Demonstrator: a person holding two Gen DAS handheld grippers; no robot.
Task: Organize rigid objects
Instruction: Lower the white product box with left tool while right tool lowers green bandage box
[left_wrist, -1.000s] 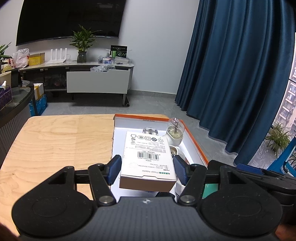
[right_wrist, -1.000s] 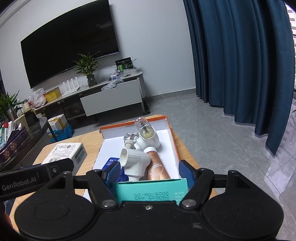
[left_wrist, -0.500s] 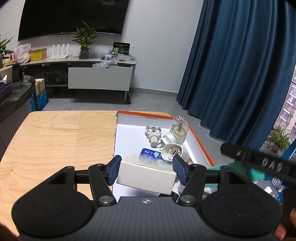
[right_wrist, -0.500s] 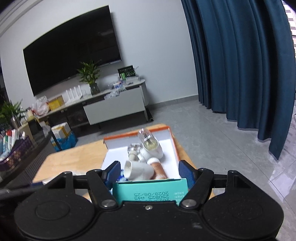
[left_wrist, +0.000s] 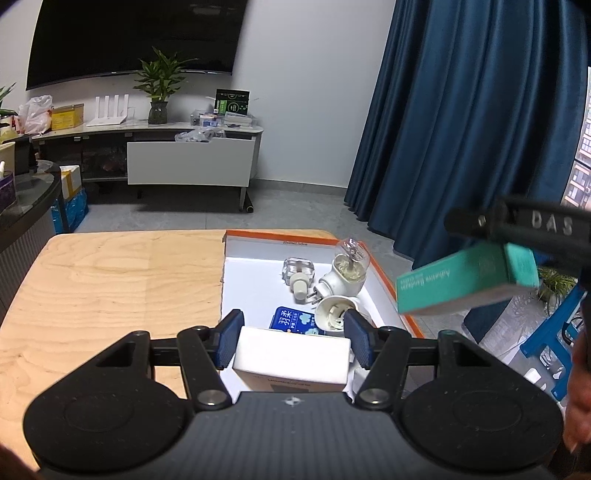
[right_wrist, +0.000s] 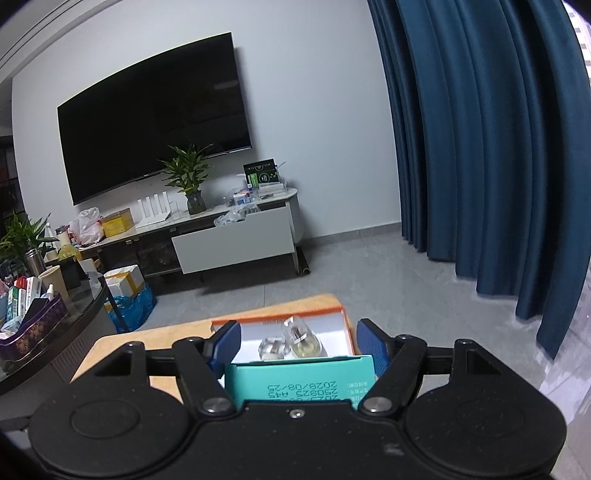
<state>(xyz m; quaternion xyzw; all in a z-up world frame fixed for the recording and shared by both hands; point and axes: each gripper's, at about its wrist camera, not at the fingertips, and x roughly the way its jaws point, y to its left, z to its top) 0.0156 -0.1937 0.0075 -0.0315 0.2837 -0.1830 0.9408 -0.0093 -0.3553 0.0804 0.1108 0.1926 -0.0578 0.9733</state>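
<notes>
My left claw (left_wrist: 291, 338) gripping the white box (left_wrist: 291, 360) over the near end of the orange-rimmed tray (left_wrist: 384, 275) at the bench's (left_wrist: 110, 280) right edge, my right claw (right_wrist: 299, 345) clamping the teal box (right_wrist: 299, 380) raised above the tray's right side

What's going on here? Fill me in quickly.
A person is sorting small items with a gripper in each hand. The left gripper holds a white box over the near end of the orange-edged tray. The right gripper holds a teal box raised beside it. Plug-in devices and a blue packet lie in the tray.
</notes>
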